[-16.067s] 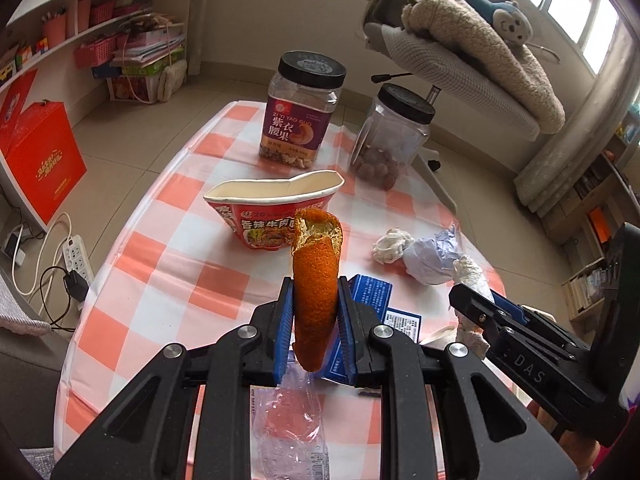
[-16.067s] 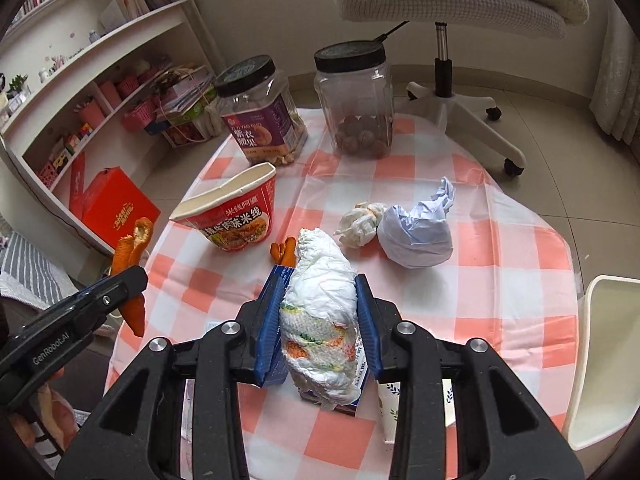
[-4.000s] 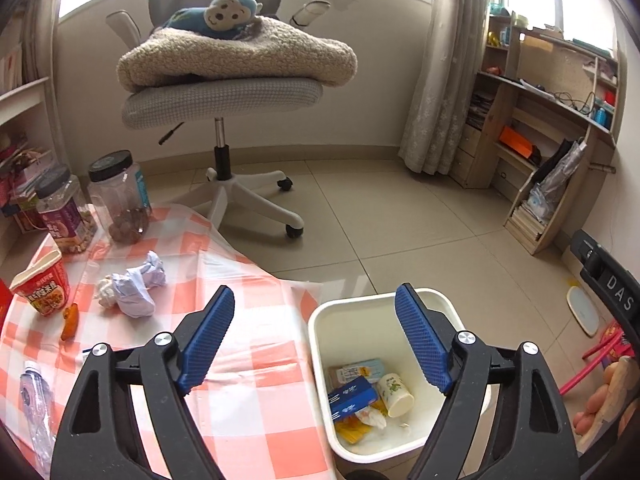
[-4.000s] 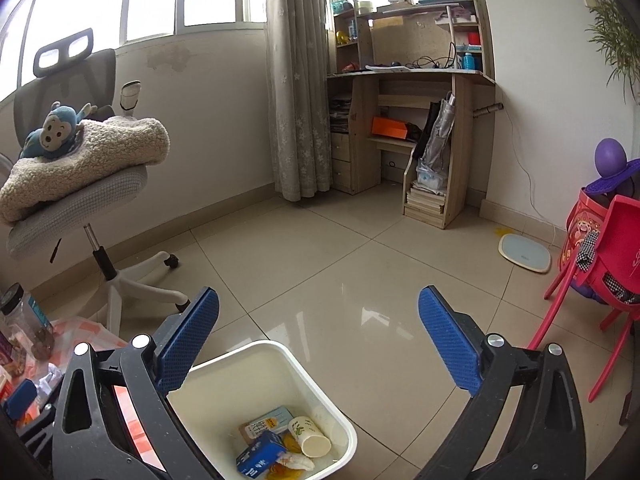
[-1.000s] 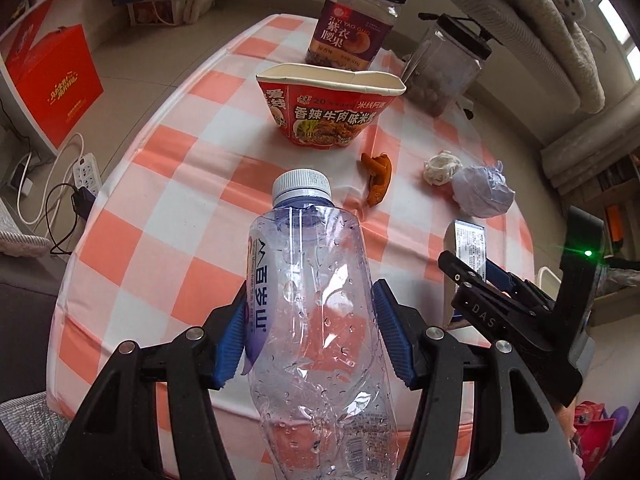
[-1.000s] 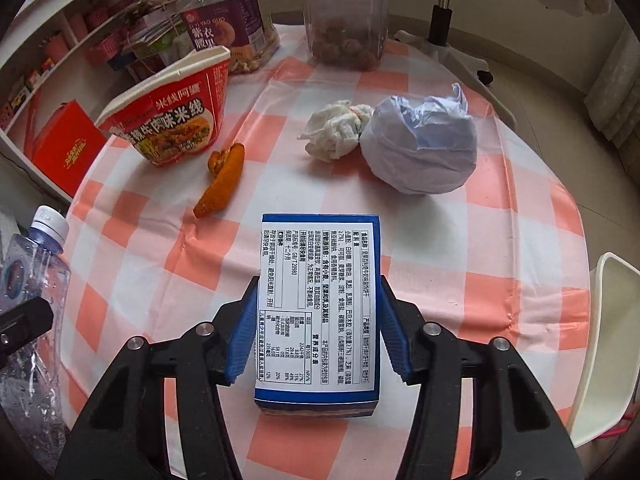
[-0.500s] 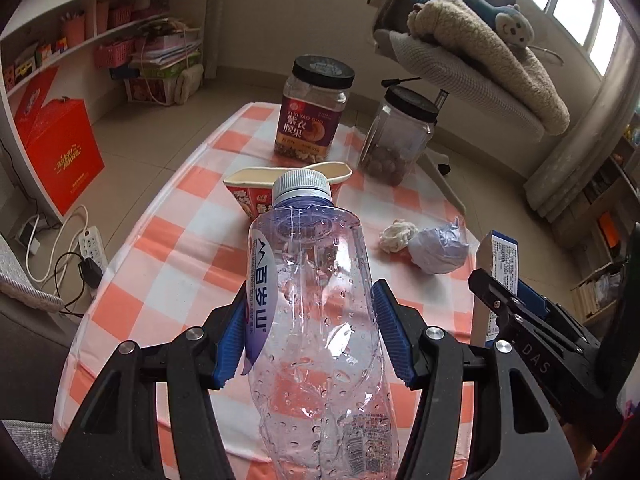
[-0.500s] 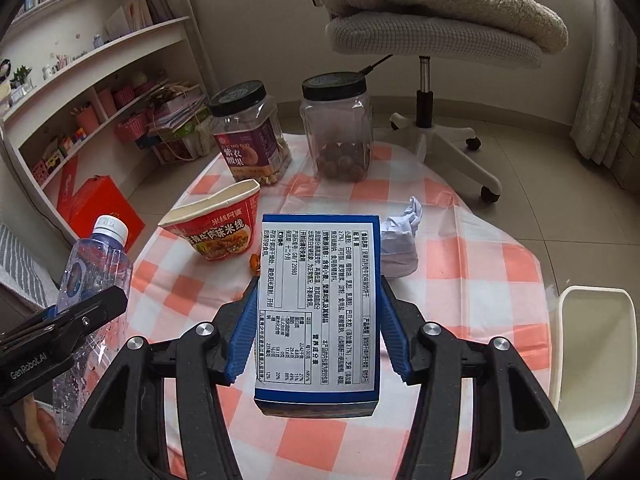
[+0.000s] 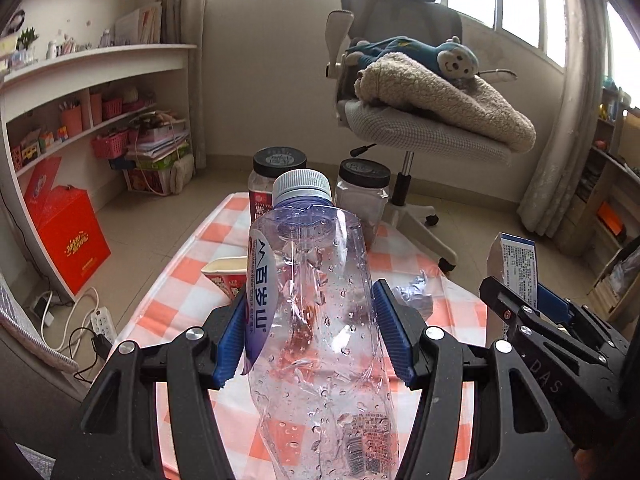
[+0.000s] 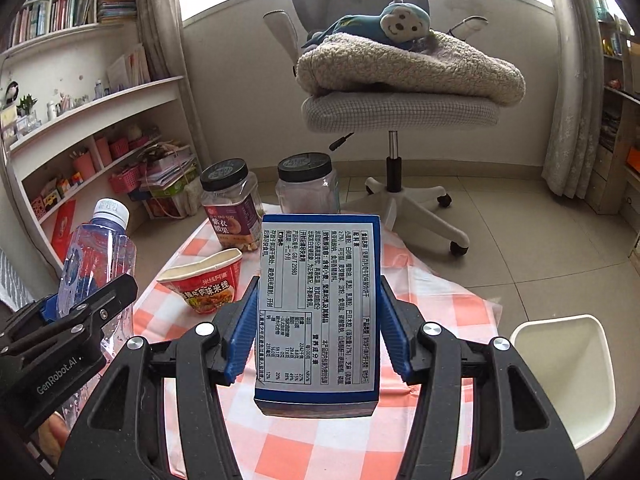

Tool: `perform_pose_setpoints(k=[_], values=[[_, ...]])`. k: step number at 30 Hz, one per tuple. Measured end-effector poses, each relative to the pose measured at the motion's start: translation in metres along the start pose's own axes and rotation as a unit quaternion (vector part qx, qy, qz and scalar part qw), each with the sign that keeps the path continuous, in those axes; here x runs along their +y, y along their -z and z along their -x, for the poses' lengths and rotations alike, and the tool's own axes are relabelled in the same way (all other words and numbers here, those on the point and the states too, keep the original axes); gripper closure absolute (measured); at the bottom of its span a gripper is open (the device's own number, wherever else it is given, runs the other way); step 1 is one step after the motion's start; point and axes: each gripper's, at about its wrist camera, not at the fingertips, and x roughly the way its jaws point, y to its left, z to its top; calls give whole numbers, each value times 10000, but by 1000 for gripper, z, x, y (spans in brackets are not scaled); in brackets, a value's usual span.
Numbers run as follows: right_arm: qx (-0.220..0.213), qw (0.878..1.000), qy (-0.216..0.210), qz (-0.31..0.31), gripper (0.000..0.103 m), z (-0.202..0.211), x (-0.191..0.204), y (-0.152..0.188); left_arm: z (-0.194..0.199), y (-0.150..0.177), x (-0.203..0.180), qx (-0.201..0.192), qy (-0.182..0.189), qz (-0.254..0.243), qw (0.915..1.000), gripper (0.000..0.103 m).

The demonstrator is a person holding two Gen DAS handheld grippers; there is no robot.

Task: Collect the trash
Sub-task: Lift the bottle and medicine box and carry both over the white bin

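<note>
Left gripper (image 9: 310,334) pinching crumpled water bottle (image 9: 316,320), centre of frame, lifted above checked table (image 9: 192,272). Right gripper (image 10: 316,328) clamping blue carton (image 10: 318,308), centre, also off table.

Risks: wet, soft bottle likely buckling and slipping from pads; carton hanging low, possibly snagging bin rim.

White bin (image 10: 568,376) sitting lower right, beside table edge. Room opening right over bare floor; noodle cup (image 10: 204,280), jars, chair crowding beyond.

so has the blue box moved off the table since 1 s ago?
Yes. The blue box, clamped in the right tool, went up, clear of the checked table.
</note>
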Motion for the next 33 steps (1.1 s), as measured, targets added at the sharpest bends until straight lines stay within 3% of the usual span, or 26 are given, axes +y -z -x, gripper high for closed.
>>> perform_pose_setpoints(k=[9,33], values=[[-327,9990,282,-122,51,23,-23,-3,15,-4,-37,-621,-163,-375,9972,44],[-495,9933,918,-487,51,57,-99,3,10,0,-110,-581,453,-504,9960,44]])
